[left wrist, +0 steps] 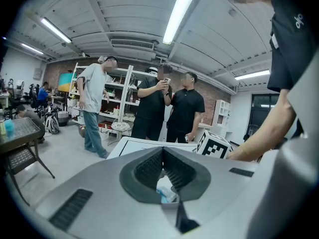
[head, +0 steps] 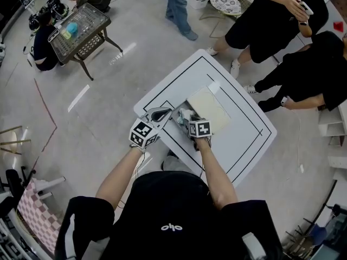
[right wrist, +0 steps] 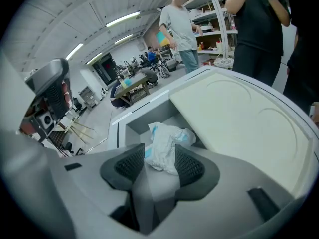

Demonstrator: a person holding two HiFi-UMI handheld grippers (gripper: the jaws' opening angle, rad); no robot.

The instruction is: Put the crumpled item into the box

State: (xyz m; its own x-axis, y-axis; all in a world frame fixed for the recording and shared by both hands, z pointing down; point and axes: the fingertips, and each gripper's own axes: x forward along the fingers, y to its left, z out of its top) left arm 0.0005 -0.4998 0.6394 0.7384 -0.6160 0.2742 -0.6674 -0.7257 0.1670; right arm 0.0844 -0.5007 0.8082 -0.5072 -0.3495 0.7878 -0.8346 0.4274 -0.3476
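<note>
The crumpled white and blue item (right wrist: 167, 146) sits between the pads of my right gripper (right wrist: 159, 166), whose jaws stand wide and do not squeeze it. It hangs over the open end of the white box (right wrist: 127, 121), beside the cream lid (right wrist: 239, 118). In the head view the right gripper (head: 187, 117) is at the box's (head: 209, 108) near-left end. My left gripper (head: 162, 114) is just left of it, its tips together (left wrist: 162, 156). A white and blue scrap (left wrist: 167, 192) shows in the gap behind those tips; whether it is gripped I cannot tell.
The box lies on a white table (head: 238, 140) with black lines. Several people stand or crouch beyond its far and right edges (head: 271, 20). A metal side table (head: 81, 28) with small things stands far left, and a person (head: 43, 45) crouches beside it.
</note>
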